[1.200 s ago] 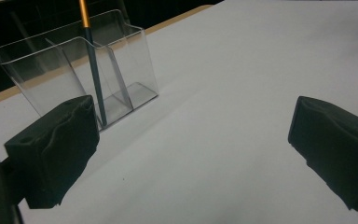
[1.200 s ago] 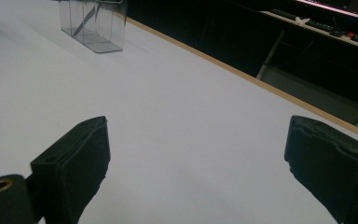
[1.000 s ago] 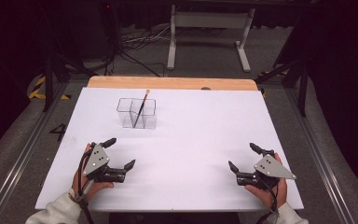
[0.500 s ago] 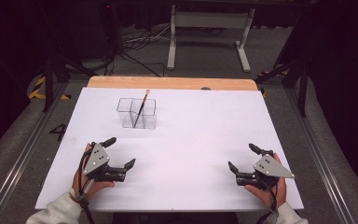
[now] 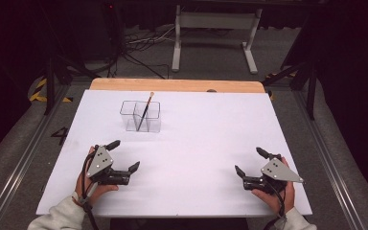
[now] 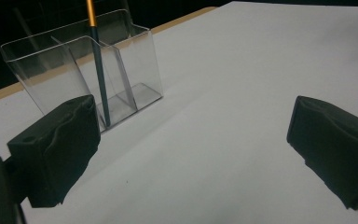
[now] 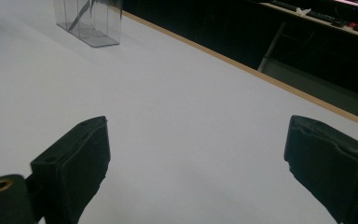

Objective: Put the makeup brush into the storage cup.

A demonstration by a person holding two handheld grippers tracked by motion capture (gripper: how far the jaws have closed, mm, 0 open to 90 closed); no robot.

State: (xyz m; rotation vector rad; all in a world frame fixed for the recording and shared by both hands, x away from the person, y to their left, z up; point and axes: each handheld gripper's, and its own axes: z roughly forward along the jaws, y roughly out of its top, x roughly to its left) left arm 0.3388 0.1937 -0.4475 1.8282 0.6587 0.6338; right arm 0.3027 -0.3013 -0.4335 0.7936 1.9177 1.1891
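Observation:
A clear plastic holder (image 5: 141, 116) with two compartments stands on the white table (image 5: 201, 139) toward the far left. A dark pencil (image 5: 144, 110) with an orange upper end leans inside it. The left gripper view has the holder (image 6: 81, 70) and the pencil (image 6: 98, 70) close ahead. My left gripper (image 5: 123, 155) rests near the front left edge, open and holding nothing. At the front right my right gripper (image 5: 249, 162) is open too, with bare table between its fingers. The holder (image 7: 89, 19) sits far off in the right gripper view.
A wooden strip (image 5: 177, 85) runs along the table's far edge. Beyond it stand a white metal frame (image 5: 215, 33) and cables on the floor. Metal rails (image 5: 335, 158) flank both sides of the table.

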